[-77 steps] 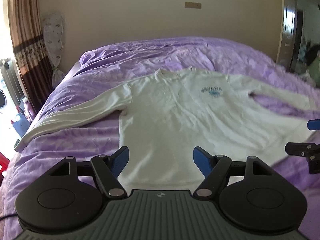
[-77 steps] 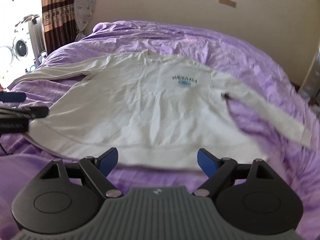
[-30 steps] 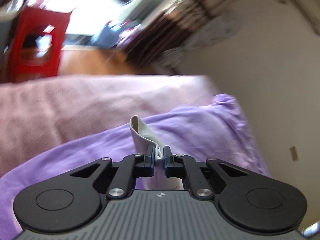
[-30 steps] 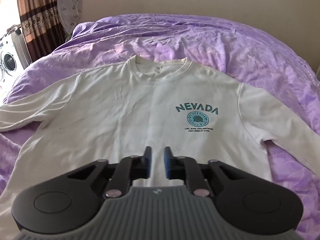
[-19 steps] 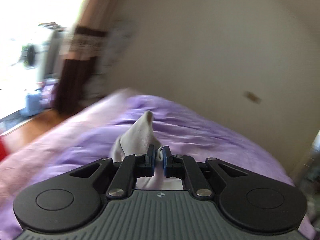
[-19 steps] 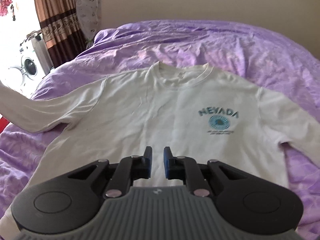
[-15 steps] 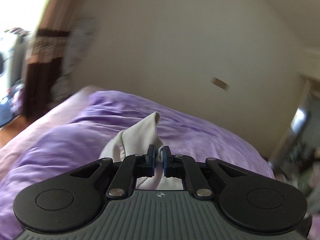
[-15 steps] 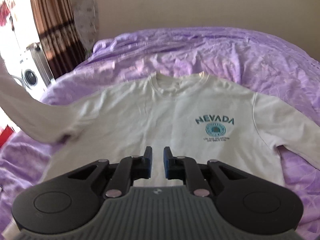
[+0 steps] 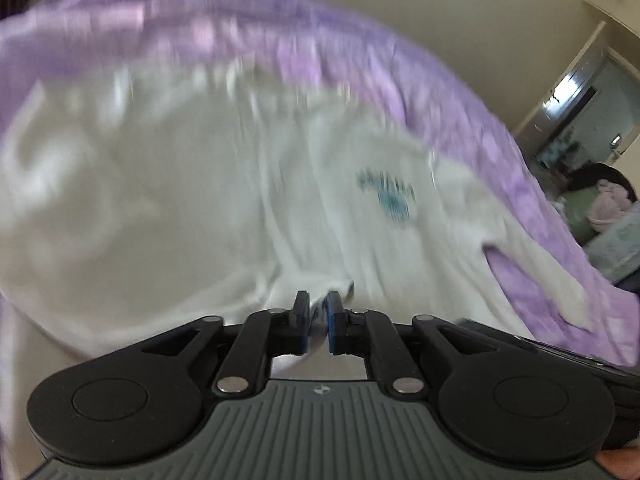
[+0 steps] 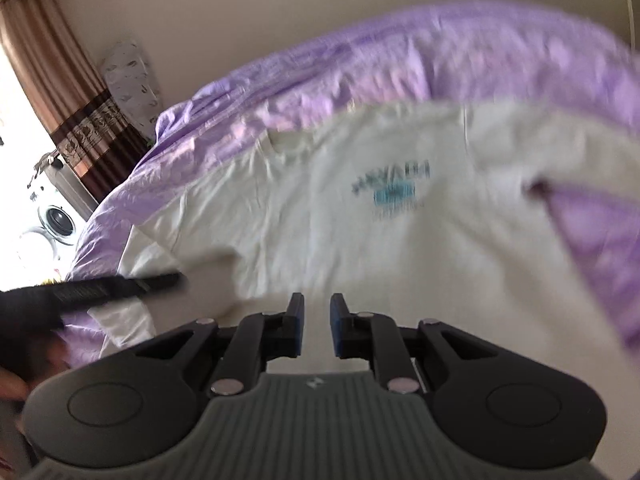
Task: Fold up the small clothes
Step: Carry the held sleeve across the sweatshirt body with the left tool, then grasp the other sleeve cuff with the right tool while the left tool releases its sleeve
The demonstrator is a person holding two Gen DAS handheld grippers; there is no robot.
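Note:
A white long-sleeved sweatshirt (image 9: 248, 184) with a teal chest print (image 9: 390, 196) lies face up on the purple bedspread (image 9: 452, 96); both views are blurred. My left gripper (image 9: 317, 312) is shut on the cuff of the left sleeve and holds it low over the shirt's body, so the sleeve lies folded across the left side. My right gripper (image 10: 317, 312) hovers over the lower middle of the sweatshirt (image 10: 360, 240), jaws nearly closed with a narrow gap and nothing between them. The left gripper shows as a dark bar in the right wrist view (image 10: 104, 286).
The shirt's right sleeve (image 9: 552, 280) stretches out over the bedspread toward the right. A brown curtain (image 10: 68, 92) and a washing machine (image 10: 52, 220) stand beyond the bed's left side. An open doorway (image 9: 580, 120) is at the right.
My left gripper has swung from facing the wall down over the shirt, carrying the sleeve cuff across the body. My right gripper has tilted and dropped closer to the shirt.

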